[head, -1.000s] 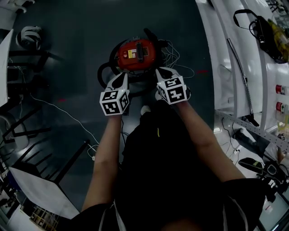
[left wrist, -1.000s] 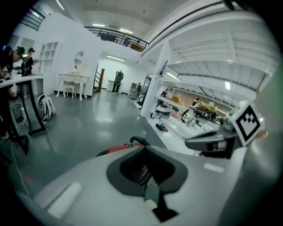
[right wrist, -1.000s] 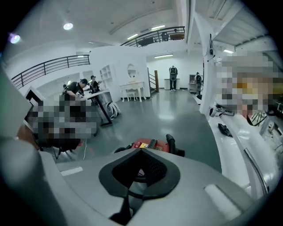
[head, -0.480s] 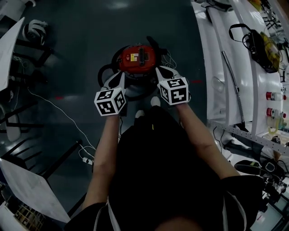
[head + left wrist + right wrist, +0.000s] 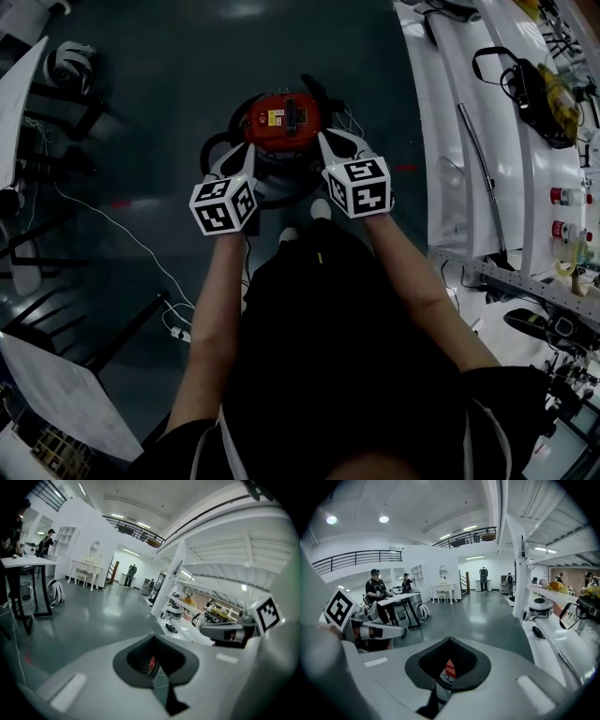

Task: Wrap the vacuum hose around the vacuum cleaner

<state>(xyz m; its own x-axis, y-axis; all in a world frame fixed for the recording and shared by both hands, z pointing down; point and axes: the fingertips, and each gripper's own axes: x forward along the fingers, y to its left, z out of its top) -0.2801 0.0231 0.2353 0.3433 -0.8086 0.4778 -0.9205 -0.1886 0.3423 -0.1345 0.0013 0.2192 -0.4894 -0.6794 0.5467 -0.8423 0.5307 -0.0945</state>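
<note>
Both grippers (image 5: 246,156) (image 5: 326,141) rose above one vacuum cleaner (image 5: 281,117).

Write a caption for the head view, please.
Shut, the left gripper and right gripper hover above a red vacuum, hose looped round.

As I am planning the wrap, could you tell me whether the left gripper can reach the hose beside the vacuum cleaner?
Probably yes: the left gripper hangs above the hose, nothing between them, but its jaws are shut.

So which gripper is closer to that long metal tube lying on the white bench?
Right. The right gripper is by the red vacuum cleaner on the side toward the white bench; the left gripper is on the opposite side, farther from the metal tube.
</note>
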